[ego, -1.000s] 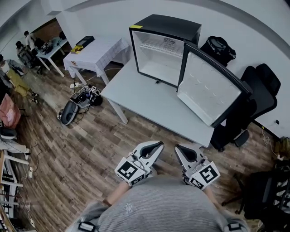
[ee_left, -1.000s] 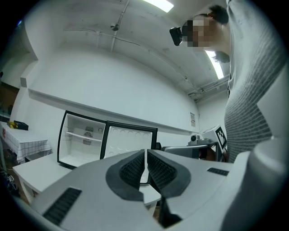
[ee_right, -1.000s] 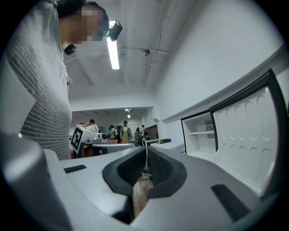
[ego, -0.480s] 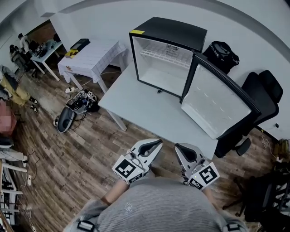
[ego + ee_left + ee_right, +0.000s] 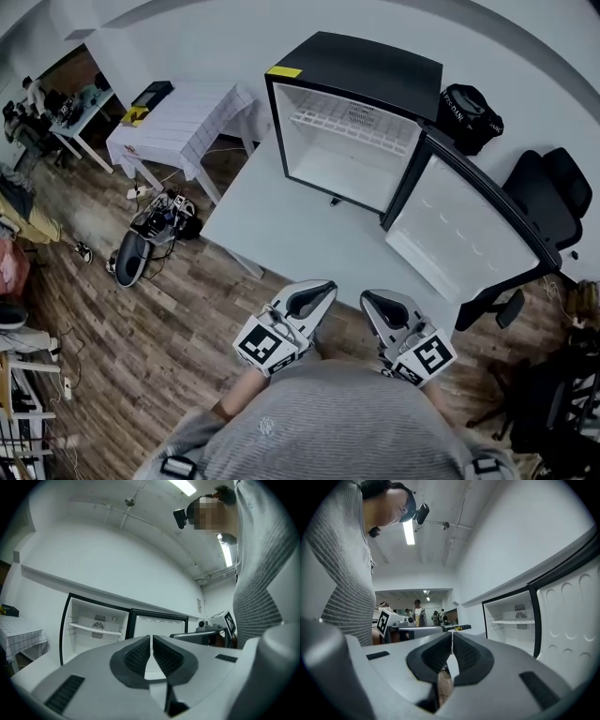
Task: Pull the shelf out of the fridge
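A small black fridge (image 5: pixel 352 112) stands on a white table (image 5: pixel 281 230), its door (image 5: pixel 464 239) swung open to the right. One white wire shelf (image 5: pixel 347 124) spans the upper part of its white inside, also seen as the shelf (image 5: pixel 96 629) in the left gripper view and the shelf (image 5: pixel 512 620) in the right gripper view. My left gripper (image 5: pixel 314 298) and right gripper (image 5: pixel 375 305) hover close to my chest, short of the table's near edge, well away from the fridge. Both are shut with nothing between the pads.
A black office chair (image 5: pixel 544 202) and a black bag (image 5: pixel 464 112) sit right of the fridge. A second white table (image 5: pixel 178 122) stands at the left, with cables and gear (image 5: pixel 150 230) on the wooden floor. People stand at desks far left.
My head view has shifted closer: the fridge and table now sit lower and larger in the frame. Both grippers stay shut in about the same place by my chest.
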Available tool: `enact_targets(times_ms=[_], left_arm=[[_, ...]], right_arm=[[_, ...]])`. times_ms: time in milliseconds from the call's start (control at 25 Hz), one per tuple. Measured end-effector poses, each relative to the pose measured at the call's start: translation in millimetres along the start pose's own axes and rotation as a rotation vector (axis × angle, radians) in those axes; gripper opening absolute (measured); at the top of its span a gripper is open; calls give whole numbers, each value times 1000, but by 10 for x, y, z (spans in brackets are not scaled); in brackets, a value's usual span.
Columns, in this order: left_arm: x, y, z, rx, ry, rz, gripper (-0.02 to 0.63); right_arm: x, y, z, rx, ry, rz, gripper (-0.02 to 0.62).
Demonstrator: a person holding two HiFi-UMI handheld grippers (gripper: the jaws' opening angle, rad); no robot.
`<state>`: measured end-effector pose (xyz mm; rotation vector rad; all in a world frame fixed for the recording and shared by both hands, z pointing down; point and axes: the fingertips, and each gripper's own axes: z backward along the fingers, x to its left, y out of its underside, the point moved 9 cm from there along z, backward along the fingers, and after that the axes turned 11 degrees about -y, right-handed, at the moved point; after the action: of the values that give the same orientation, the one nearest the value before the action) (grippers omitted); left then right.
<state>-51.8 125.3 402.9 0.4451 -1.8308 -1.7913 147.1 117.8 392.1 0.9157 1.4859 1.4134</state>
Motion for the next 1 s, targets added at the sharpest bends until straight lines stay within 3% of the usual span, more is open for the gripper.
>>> enact_targets(times_ms=[520,680,800,1000], left_arm=[[1143,-251,-507,20,77,-14,26],[1431,-225,-659,52,74,38,26],[1546,-225,-794,59,109,74,26],[1546,-183,-990,71,153,51,26]], right_arm=[[-622,-204,-925,-36,93,22,17],[-729,-190,-1098,-30,118,18,17],[-793,-193,-1170,-37,146,23,17],[-898,-161,-1168,-26,186,31,17]])
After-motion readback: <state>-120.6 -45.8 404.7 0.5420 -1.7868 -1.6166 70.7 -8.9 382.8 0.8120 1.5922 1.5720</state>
